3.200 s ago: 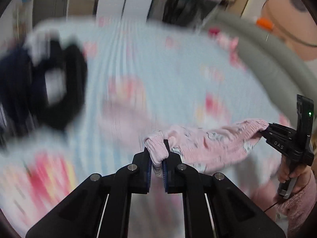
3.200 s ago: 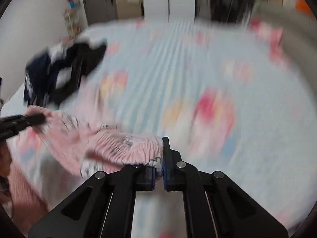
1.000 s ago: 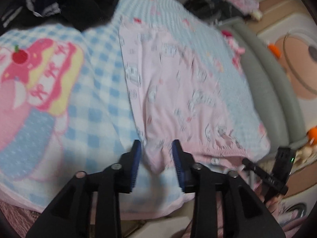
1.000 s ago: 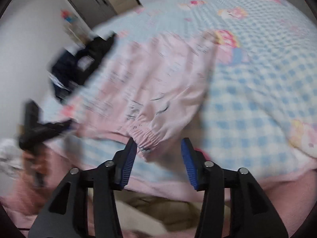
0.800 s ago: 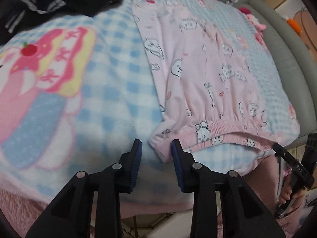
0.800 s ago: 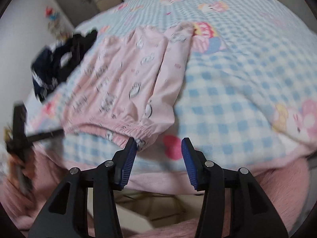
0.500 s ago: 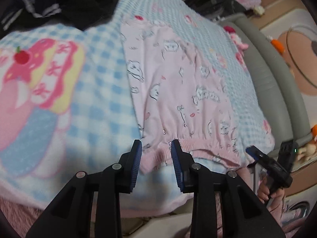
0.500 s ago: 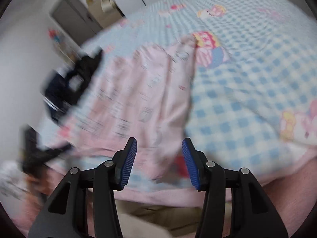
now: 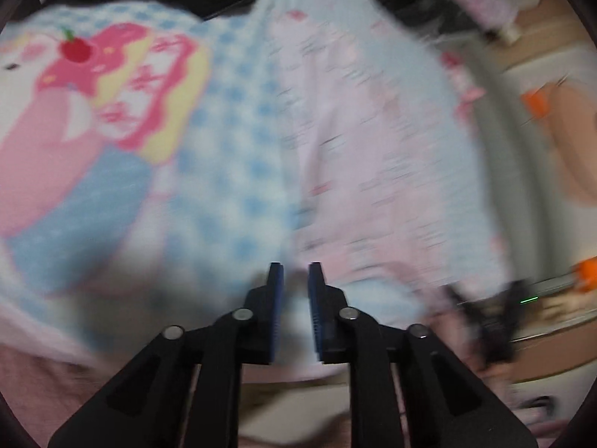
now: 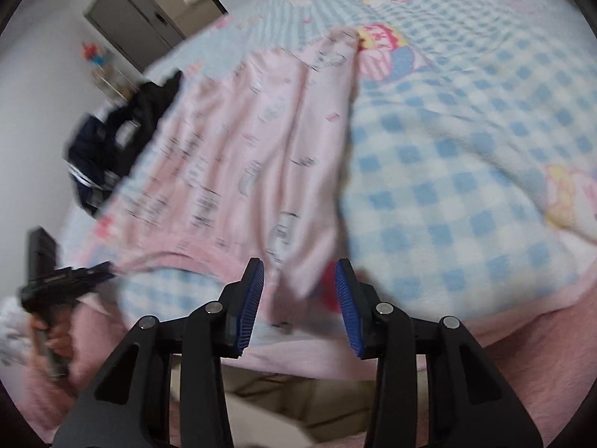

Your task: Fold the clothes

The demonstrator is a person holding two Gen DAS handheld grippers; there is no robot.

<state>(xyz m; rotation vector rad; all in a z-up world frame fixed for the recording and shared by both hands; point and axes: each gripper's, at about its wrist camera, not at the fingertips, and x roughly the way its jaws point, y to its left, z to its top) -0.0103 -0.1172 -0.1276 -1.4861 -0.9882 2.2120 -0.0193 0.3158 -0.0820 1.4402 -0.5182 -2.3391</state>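
Pink cat-print pyjama trousers flat on checked blue bed blanket. My right gripper closing, jaws not yet clenched, waistband corner between; left gripper opening, jaws released. I pinch elastic only, not blanket.

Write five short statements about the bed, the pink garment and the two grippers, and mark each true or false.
1. The pink garment lies spread on the checked blanket. True.
2. The right gripper has the garment lifted clear of the bed. False: the garment lies on the bed, its corner between jaws that are closing but not yet pressing.
3. A pile of dark clothes sits beyond the garment. True.
4. The blanket is plain white. False: blue and white checks with cartoon prints.
5. The left gripper is clamped shut. False: its jaws stand apart.
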